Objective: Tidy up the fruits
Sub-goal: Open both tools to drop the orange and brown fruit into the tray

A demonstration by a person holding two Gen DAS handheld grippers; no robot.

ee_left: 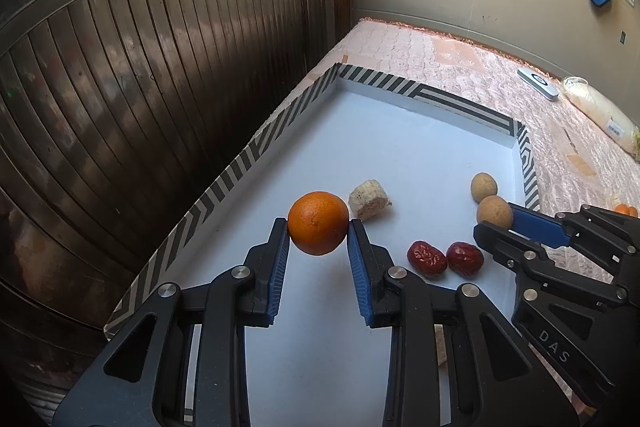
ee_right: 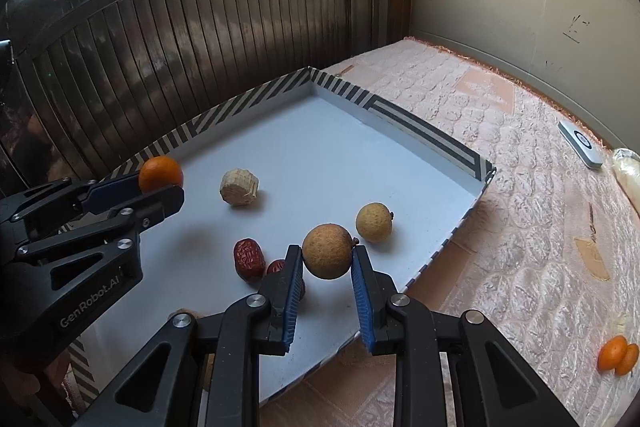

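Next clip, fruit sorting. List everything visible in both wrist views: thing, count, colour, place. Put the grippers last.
tray: 1, white floor, black-and-white striped rim, on the quilted cover
orange: 1, orange, between the left gripper's fingers
longans: 2, tan; one in the right gripper, one on the tray near its right rim
red dates: 2, dark red, side by side on the tray
cut stalk piece: 1, beige, mid-tray
small oranges: 2, orange, on the cover right of the tray
remote-like device: 1, white, on the cover by the wall
quilted cover: 1, pink
left gripper: black, blue pads, shut on the orange
right gripper: black, blue pads, shut on a longan
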